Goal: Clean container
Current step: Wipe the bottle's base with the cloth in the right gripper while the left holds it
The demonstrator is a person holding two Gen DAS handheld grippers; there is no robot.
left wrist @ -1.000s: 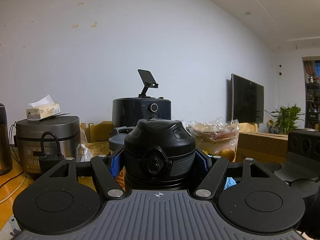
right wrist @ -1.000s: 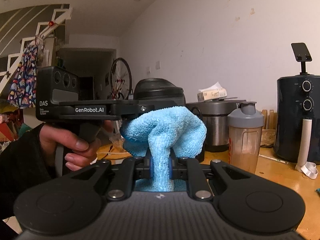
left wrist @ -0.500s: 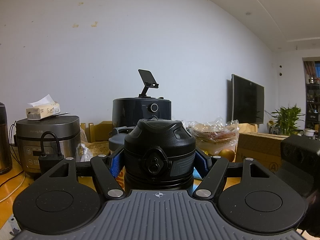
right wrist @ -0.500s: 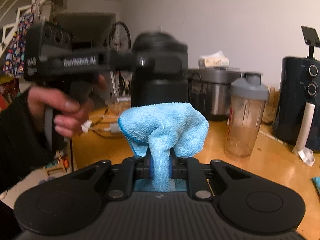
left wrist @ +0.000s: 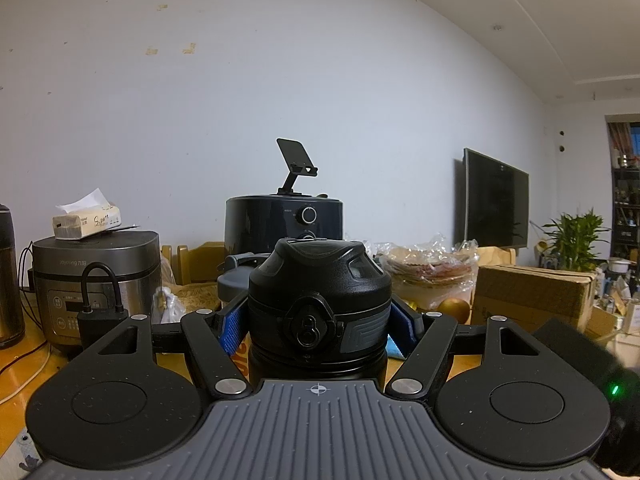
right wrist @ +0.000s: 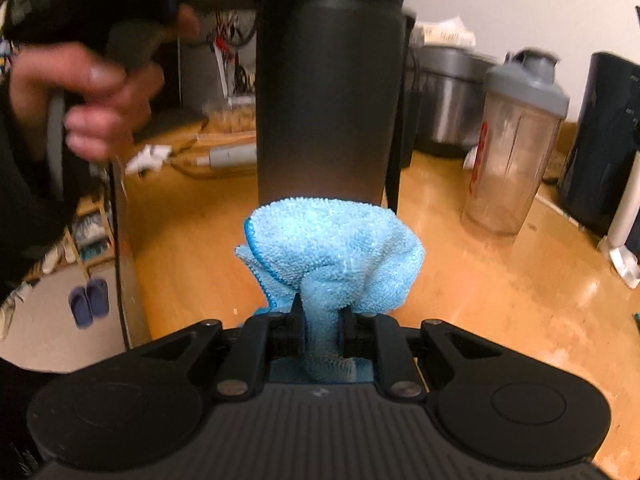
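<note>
A black insulated bottle (left wrist: 319, 312) with a domed locking lid is upright between the blue pads of my left gripper (left wrist: 319, 326), which is shut on it just below the lid. In the right wrist view the same bottle (right wrist: 328, 92) rises as a dark cylinder above the wooden table, with a hand (right wrist: 86, 100) on the left gripper's handle. My right gripper (right wrist: 323, 330) is shut on a bunched light-blue cloth (right wrist: 334, 248). The cloth sits just under the lower part of the bottle's body; whether it touches I cannot tell.
On the wooden table (right wrist: 480, 280) stand a clear shaker cup with a grey lid (right wrist: 516, 148), a steel rice cooker (left wrist: 96, 280) with a tissue pack on top, and a black air fryer (left wrist: 284, 220). A cardboard box (left wrist: 532, 296) and bagged food (left wrist: 432, 276) lie right.
The right gripper with the cloth tilted downward and sank, from level with the bottle's lid to near the lower part of its body. The left gripper and bottle stayed still.
</note>
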